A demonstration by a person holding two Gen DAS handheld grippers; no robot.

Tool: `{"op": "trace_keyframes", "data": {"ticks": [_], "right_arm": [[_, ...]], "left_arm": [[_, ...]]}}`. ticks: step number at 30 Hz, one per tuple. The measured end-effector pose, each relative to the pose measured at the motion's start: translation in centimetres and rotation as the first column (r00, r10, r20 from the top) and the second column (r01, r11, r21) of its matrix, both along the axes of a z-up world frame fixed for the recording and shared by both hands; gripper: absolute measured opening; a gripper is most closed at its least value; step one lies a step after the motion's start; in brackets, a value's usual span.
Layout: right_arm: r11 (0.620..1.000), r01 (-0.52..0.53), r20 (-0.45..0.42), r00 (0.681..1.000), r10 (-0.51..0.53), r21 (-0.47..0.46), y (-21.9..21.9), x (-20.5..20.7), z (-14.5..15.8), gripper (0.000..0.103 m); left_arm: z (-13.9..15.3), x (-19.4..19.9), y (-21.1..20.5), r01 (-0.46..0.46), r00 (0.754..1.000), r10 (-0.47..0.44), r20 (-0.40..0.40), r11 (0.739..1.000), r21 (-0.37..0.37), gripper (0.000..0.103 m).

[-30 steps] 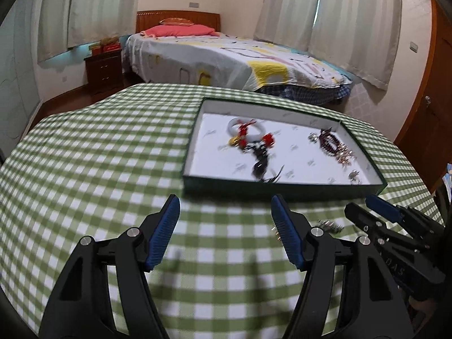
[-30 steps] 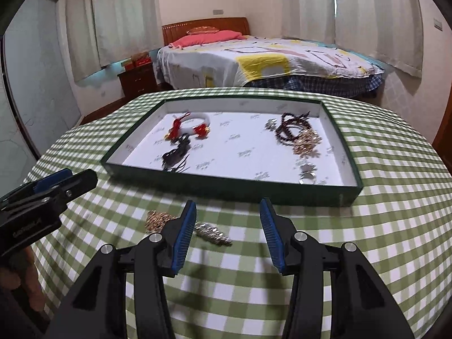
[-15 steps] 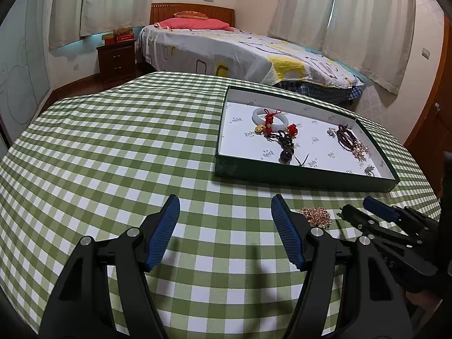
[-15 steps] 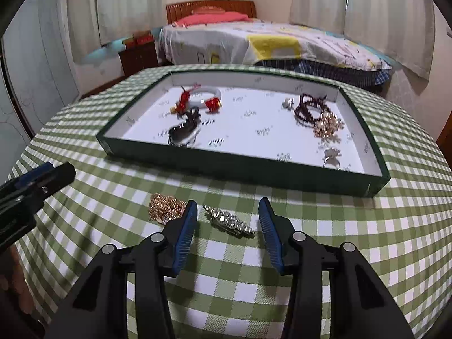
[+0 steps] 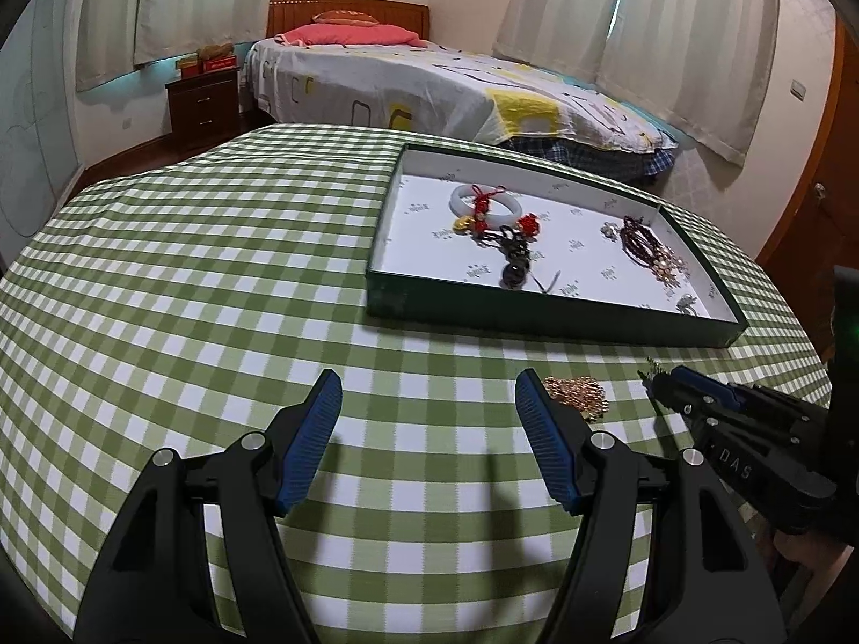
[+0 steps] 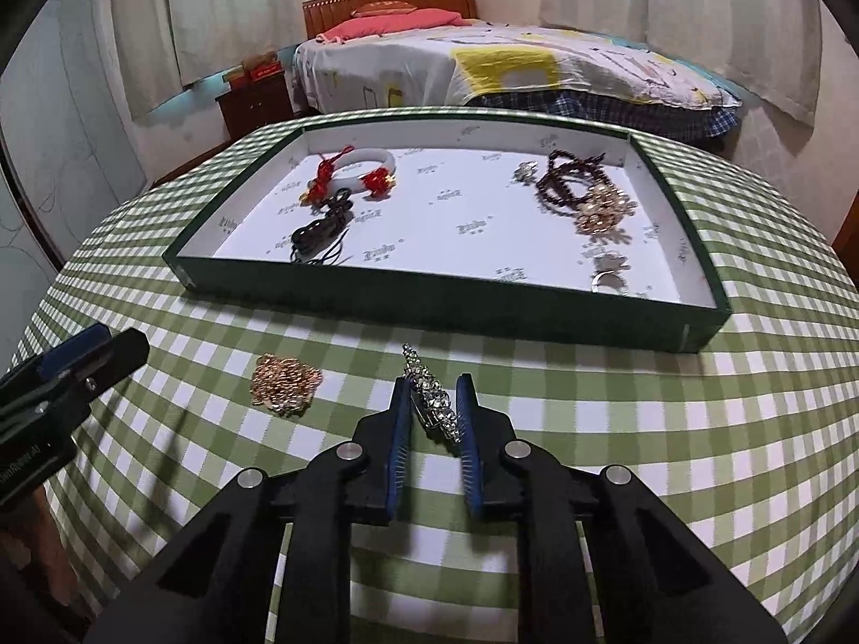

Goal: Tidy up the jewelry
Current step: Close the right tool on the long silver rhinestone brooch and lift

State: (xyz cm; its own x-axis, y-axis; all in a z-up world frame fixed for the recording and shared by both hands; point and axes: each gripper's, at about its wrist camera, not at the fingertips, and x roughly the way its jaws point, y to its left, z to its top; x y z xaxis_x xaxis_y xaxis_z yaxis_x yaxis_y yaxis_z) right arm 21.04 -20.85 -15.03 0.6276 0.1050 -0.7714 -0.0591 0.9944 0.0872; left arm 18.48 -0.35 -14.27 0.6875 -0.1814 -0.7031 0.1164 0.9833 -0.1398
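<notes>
The rhinestone brooch (image 6: 429, 400) is lying on the green-checked tabletop (image 6: 617, 418), just in front of the near wall of the green tray (image 6: 429, 311), and the right tool (image 6: 434, 392) has just been closing its jaws around it; half a second ago they were standing wide on either side, and now the blue pads are pinching its near end while the far tip is poking out ahead. That is turning a lineup into a grip, so lifting it into the tray looks next. The gold chain (image 6: 284, 383) is waiting beside it. The left tool (image 5: 429, 402) is hanging half open, holding nothing.
</notes>
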Motion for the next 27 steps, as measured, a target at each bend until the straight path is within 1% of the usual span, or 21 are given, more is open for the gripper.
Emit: {"op": "trace_keyframes", "data": {"ticks": [1, 6, 10, 16, 19, 20, 23, 27], "right_arm": [[1.0, 0.003, 0.002, 1.0, -0.003, 0.0, -0.2, -0.1, 0.1, 0.014], [0.999, 0.035, 0.009, 0.999, -0.035, 0.011, -2.2, -0.7, 0.4, 0.013], [0.998, 0.067, 0.02, 0.998, -0.067, 0.01, -4.1, -1.4, 0.6, 0.013], [0.992, 0.12, 0.037, 0.992, -0.122, 0.04, -7.0, -2.2, 1.0, 0.013], [0.988, 0.14, 0.047, 0.989, -0.143, 0.065, -7.9, -2.3, 1.4, 0.013], [0.988, 0.142, 0.049, 0.988, -0.145, 0.068, -8.0, -2.3, 1.5, 0.013], [0.987, 0.143, 0.056, 0.987, -0.148, 0.079, -8.2, -2.4, 1.7, 0.013], [0.987, 0.138, 0.06, 0.988, -0.143, 0.085, -8.0, -2.4, 1.7, 0.013]], "left_arm": [[0.0, 0.0, -0.4, 0.009, 1.0, -0.009, -0.001, 1.0, -0.001, 0.066], [-0.2, 0.0, -2.5, 0.049, 0.999, -0.049, -0.002, 0.999, 0.006, 0.066], [-0.5, 0.3, -4.2, 0.08, 0.997, -0.08, -0.013, 0.997, -0.005, 0.066], [-1.2, 0.8, -7.0, 0.126, 0.992, -0.126, -0.022, 0.992, 0.013, 0.065], [-1.7, 1.5, -8.2, 0.137, 0.989, -0.137, -0.05, 0.991, -0.003, 0.061], [-1.8, 1.7, -8.4, 0.14, 0.988, -0.14, -0.058, 0.99, 0.001, 0.056], [-2.4, 2.4, -9.1, 0.15, 0.984, -0.148, -0.098, 0.988, 0.017, 0.047], [-2.6, 2.6, -9.1, 0.146, 0.984, -0.143, -0.106, 0.989, 0.019, 0.042]]}}
